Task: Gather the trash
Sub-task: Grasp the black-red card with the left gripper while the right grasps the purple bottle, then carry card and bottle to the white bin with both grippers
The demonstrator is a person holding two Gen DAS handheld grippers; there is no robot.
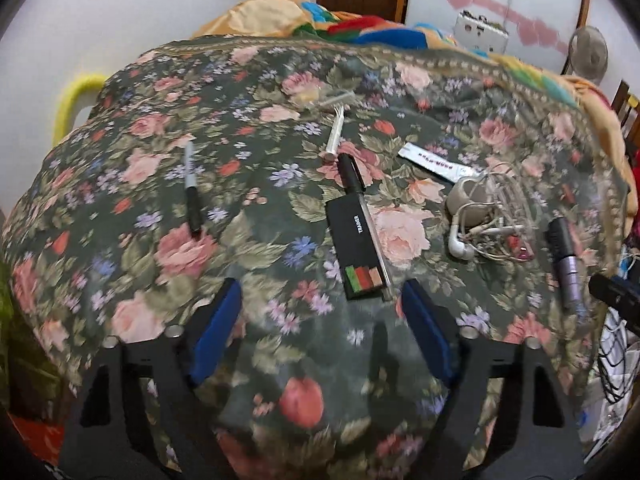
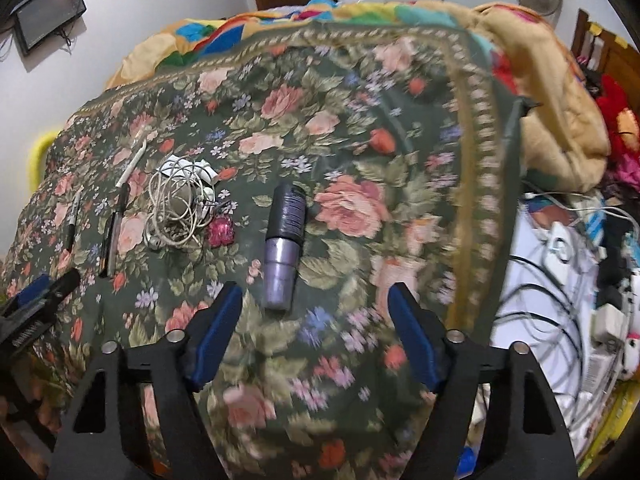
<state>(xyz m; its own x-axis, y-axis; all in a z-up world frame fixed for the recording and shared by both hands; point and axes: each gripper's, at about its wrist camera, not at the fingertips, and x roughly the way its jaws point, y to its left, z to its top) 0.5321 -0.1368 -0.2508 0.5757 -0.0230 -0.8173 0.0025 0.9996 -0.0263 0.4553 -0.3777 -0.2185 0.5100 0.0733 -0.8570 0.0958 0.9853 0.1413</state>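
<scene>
On a floral cloth (image 1: 248,264) lie a black marker (image 1: 192,196), a black flat box with colour patches (image 1: 356,248), a black pen (image 1: 352,172), a white syringe-like tube (image 1: 335,136), a white sachet (image 1: 436,162), a tangle of white earphones (image 1: 488,220) and a purple-and-black tube (image 1: 564,256). My left gripper (image 1: 322,312) is open and empty, just short of the black box. My right gripper (image 2: 314,312) is open and empty, with the purple-and-black tube (image 2: 284,240) lying just ahead between its fingers. The earphones (image 2: 176,208) and a pink trinket (image 2: 221,231) lie to its left.
A colourful quilt (image 1: 360,28) is heaped at the far edge. A yellow chair back (image 1: 74,100) stands at the left. Cables and clutter (image 2: 568,272) fill the floor to the right of the cloth. The left gripper (image 2: 36,308) shows at the right wrist view's left edge.
</scene>
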